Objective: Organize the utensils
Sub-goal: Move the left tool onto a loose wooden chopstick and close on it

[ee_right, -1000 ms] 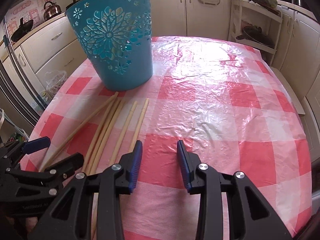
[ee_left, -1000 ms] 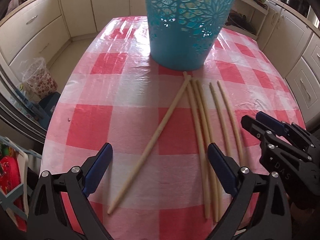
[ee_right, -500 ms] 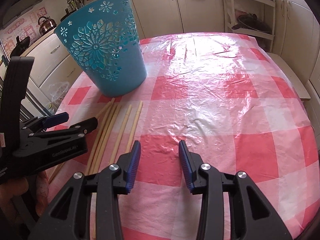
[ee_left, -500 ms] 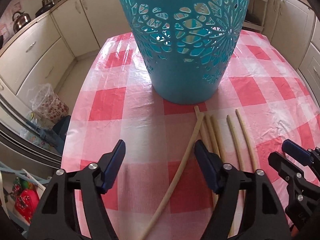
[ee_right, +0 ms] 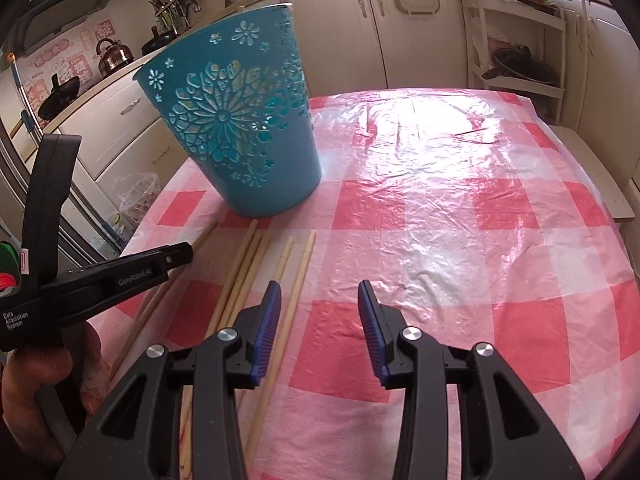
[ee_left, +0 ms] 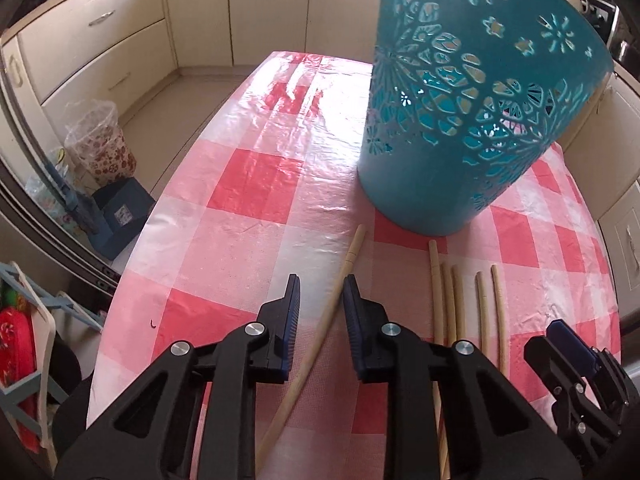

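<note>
Right now we are lowering our left gripper (ee_left: pixel 319 300), its jaws narrowed but not clenched, astride one stray chopstick (ee_left: pixel 320 330) lying near the table's (ee_left: pixel 240 200) left edge. Its long axis is running away from us toward the blue basket (ee_left: pixel 460 128). Our right gripper (ee_right: pixel 318 312) is hovering released, beside five other chopsticks (ee_right: pixel 248 272).

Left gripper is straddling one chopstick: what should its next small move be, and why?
Probably close the left gripper on the long wooden chopstick. The stick lies between its open fingers, apart from the five others, and the perforated blue plastic basket stands just ahead to receive it.
</note>
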`<move>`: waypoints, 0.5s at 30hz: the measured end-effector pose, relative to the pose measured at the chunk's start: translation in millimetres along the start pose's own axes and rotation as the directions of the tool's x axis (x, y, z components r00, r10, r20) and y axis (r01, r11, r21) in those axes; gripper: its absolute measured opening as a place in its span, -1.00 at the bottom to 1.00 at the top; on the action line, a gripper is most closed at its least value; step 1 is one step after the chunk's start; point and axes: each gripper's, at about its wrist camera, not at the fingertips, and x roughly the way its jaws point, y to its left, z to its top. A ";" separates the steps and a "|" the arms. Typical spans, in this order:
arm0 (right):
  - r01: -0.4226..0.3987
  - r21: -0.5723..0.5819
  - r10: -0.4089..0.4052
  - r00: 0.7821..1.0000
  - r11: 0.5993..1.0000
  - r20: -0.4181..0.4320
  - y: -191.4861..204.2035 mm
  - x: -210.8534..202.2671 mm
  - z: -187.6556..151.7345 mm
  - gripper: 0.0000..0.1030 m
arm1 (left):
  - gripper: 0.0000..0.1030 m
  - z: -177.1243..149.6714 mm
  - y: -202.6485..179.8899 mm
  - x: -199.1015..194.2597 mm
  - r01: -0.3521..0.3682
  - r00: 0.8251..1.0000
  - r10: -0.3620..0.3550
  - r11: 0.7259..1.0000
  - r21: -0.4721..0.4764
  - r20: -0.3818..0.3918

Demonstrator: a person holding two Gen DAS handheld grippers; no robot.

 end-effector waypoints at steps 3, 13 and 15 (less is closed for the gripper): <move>0.039 -0.038 -0.040 0.999 0.999 -0.020 7.8 9.5 0.9 -0.23 | -0.59 -0.5 11.8 -1.3 0.056 0.998 -0.058 0.994 -0.095 -0.023; 0.048 -0.091 -0.056 0.995 0.995 -0.086 7.9 13.5 -0.2 -0.72 | -0.28 5.0 9.1 0.8 0.050 0.998 -0.049 0.999 0.014 -0.049; 0.027 -0.059 -0.033 0.994 0.998 -0.106 -0.4 12.0 0.9 -0.72 | -0.17 8.9 1.3 1.7 0.023 0.999 -0.020 0.996 0.084 -0.036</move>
